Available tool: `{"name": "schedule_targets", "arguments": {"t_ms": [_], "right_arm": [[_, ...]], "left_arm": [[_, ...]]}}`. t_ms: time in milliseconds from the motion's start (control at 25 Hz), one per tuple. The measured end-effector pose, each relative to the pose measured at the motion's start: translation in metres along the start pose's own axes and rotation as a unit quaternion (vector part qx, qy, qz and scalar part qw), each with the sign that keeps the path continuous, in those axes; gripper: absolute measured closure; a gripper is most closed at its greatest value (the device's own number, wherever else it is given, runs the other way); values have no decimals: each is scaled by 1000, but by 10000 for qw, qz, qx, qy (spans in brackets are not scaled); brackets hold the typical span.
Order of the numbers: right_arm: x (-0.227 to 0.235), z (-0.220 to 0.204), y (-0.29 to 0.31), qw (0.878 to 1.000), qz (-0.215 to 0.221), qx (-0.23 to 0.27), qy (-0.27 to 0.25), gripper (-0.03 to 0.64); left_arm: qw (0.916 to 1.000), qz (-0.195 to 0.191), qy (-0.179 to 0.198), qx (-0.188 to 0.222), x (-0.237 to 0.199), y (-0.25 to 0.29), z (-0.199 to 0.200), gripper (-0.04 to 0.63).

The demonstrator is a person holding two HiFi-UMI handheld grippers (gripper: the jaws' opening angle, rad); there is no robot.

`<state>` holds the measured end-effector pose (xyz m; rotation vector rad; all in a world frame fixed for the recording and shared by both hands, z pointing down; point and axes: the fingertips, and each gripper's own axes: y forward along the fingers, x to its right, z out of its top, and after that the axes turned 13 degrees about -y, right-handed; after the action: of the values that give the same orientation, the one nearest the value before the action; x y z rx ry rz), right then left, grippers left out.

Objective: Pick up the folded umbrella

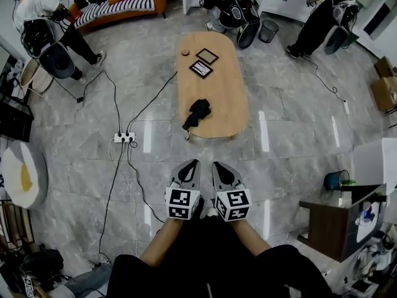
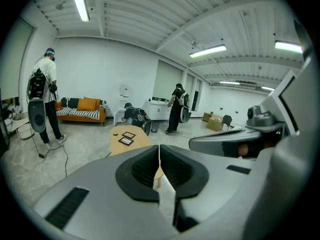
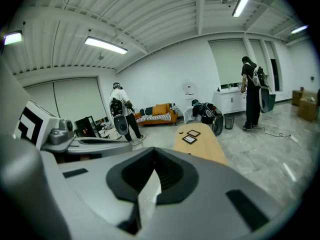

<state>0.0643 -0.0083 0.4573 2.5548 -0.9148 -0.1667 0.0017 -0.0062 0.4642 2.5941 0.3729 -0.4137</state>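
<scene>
The folded black umbrella lies on the near end of an oval wooden table in the head view. Both grippers are held side by side over the floor, well short of the table. My left gripper and right gripper point toward the table, jaws shut with nothing between them. In the left gripper view the shut left gripper hides the umbrella; only the table's far part shows. In the right gripper view the shut right gripper also covers the umbrella, with the table beyond.
Two picture frames and a small round thing lie on the table's far half. A power strip with cables runs across the floor at left. People stand at far left and far right. A dark side table stands at right.
</scene>
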Motion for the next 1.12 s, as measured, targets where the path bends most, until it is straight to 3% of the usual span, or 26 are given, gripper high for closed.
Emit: {"name": "schedule_targets", "arguments": {"t_ms": [360,760,1120], "right_arm": [[1,20,41,9999,-135,-50,-22,606],[8,17,63,9995,-226,-225,73,606],[32,14,97,9990,-163,-328,263,606]], "left_arm": [[9998,-207,49,25,-30,25,26,577],[9993,-318,-52,-212,-47,49,24,577],[9987,-187,-94,-458,-63,81,23,575]]}}
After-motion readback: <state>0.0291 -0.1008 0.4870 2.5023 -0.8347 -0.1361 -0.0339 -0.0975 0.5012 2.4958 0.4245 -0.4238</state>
